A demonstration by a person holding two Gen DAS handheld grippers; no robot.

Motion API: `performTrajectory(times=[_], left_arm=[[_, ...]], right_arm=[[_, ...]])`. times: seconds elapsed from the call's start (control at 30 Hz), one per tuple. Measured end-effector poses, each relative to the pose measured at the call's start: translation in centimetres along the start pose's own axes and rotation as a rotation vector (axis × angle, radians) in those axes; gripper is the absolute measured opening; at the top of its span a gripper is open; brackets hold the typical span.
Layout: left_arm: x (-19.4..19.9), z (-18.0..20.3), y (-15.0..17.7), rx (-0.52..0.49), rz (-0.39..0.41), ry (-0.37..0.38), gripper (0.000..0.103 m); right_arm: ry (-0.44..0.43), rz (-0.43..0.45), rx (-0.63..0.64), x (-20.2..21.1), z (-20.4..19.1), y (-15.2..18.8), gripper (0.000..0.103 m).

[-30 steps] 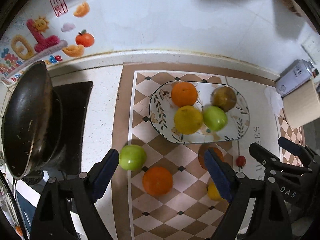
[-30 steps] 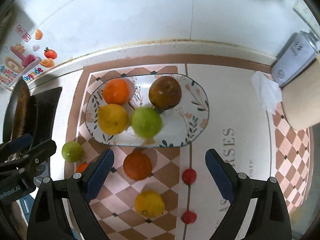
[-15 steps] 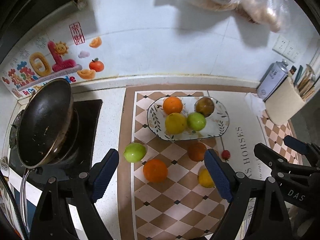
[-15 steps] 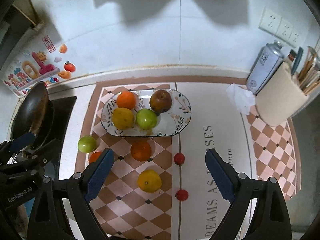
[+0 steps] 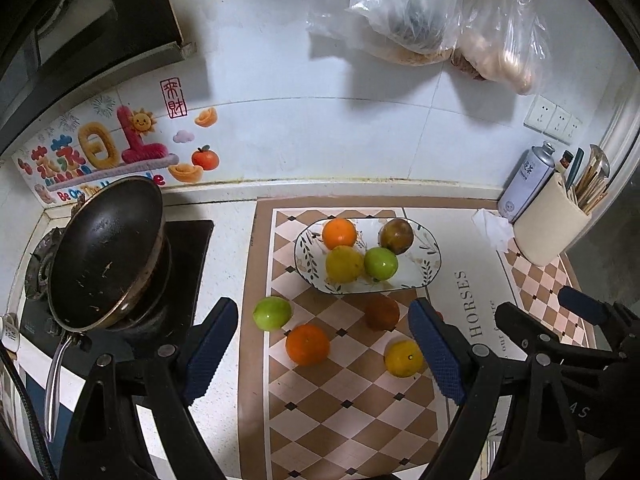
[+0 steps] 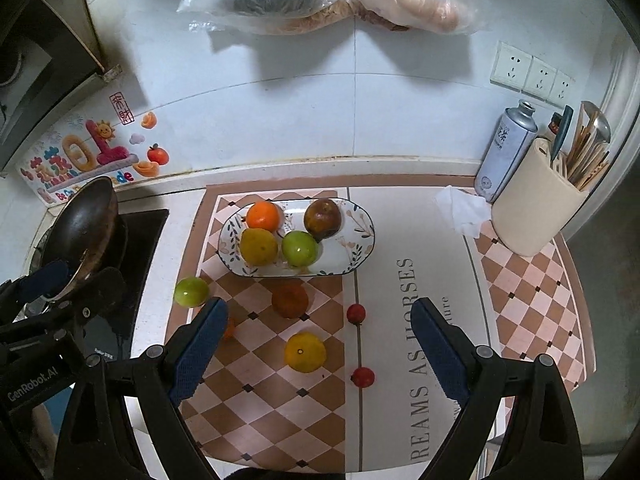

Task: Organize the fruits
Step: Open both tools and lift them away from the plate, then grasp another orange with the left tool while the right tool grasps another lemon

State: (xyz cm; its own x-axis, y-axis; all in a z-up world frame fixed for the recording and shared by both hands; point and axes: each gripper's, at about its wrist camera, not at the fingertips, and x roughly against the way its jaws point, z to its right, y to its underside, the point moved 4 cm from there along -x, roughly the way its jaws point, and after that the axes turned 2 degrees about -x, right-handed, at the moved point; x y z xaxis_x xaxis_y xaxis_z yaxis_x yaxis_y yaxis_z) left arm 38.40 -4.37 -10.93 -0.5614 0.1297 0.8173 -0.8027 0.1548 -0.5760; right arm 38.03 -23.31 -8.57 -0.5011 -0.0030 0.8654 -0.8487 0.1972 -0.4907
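The left gripper (image 5: pixel 324 344) and the right gripper (image 6: pixel 316 348) both hung spread wide above the checkered mat (image 6: pixel 532 304), neither holding anything. On the oval patterned plate (image 6: pixel 356 256) lay an orange (image 6: pixel 263 216), a yellow fruit (image 6: pixel 259 246), a green apple (image 6: pixel 300 248) and a brown fruit (image 6: pixel 323 218). Loose on the mat sat another green apple (image 5: pixel 272 313), two oranges (image 5: pixel 307 344) (image 6: pixel 290 300), a yellow citrus (image 6: pixel 305 352) and two small red fruits (image 6: pixel 355 313) (image 6: pixel 363 377). A dark wok (image 5: pixel 106 252) stood on the stove to the left.
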Motion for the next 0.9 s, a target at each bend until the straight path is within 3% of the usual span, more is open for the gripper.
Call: performTrajectory(times=[0.2,0.27,0.33,0.57,0.8,0.9], left_arm=[[-1.0,-0.3,-0.1,0.008,-0.026,-0.008,0.087],[-2.1,-0.6,0.1,0.007,-0.049,-0.028,0.103],[-3.4,-1.2,0.4,0.011,-0.069,-0.059,0.103],[-10.1,-4.3,2.8,0.067,-0.242,-0.107,0.103],[-16.5,-5.3,5.0,0.131,-0.416,-0.073,0.103],[-19.3,-4.8,5.7,0.118,-0.484,-0.055,0.103]], right_arm=[[-0.039,-0.005,-0.035,-0.8,0.2,0.0,0.095],[-0.052,-0.030,-0.045,-1.9,0.4,0.2,0.097],[-0.082,-0.077,-0.070,-3.8,0.8,0.7,0.098],[-0.148,-0.325,-0.159,-13.7,2.5,5.0,0.098],[-0.170,-0.446,-0.189,-21.0,2.1,8.4,0.096],[-0.169,-0.467,-0.181,-22.9,1.6,9.2,0.090]])
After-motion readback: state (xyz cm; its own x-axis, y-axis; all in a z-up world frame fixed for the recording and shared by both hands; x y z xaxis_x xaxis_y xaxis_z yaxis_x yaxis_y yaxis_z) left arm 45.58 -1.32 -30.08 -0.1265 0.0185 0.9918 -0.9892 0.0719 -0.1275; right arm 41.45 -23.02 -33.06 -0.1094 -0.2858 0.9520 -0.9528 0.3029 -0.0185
